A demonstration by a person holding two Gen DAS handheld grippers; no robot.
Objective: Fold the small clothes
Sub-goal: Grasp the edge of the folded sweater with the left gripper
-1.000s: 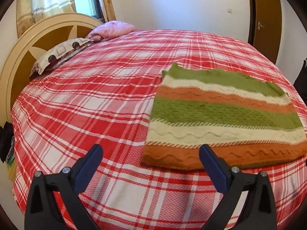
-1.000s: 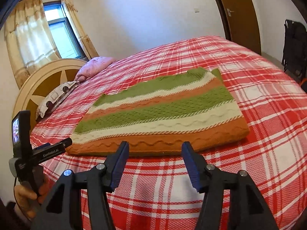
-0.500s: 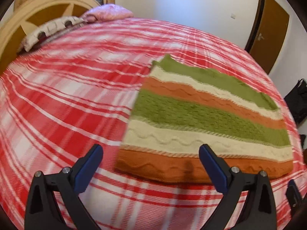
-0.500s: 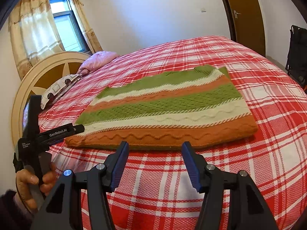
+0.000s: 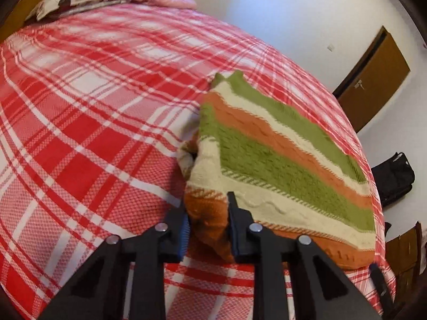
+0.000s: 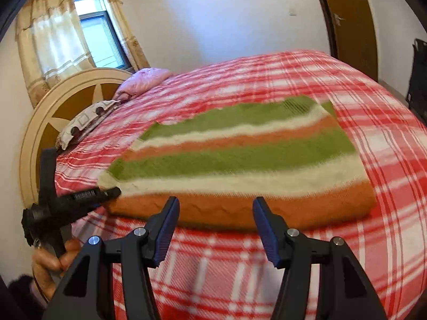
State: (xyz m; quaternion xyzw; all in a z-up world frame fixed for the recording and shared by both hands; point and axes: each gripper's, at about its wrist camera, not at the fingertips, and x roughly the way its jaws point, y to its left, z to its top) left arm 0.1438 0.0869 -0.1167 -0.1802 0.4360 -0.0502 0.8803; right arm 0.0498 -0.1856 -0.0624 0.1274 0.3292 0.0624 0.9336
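Left-wrist view: the left gripper (image 5: 208,221) closes its jaws on the near left corner of a folded striped sweater (image 5: 280,165), the orange hem bunched between the pads. The sweater lies on a red plaid bedspread (image 5: 80,133), its long axis running along its green, cream and orange stripes, away to the right in this view. From the right wrist, the sweater (image 6: 240,160) stretches left to right across the bed, orange hem nearest the camera. The right gripper (image 6: 214,229) hovers just short of that hem, jaws partly open and holding nothing. A hand (image 6: 50,264) grips the left tool at the lower left. Pillows (image 6: 112,106) rest against a round headboard (image 6: 34,138) beneath a curtained window (image 6: 98,37); a brown door (image 6: 349,21) stands beyond the bed.
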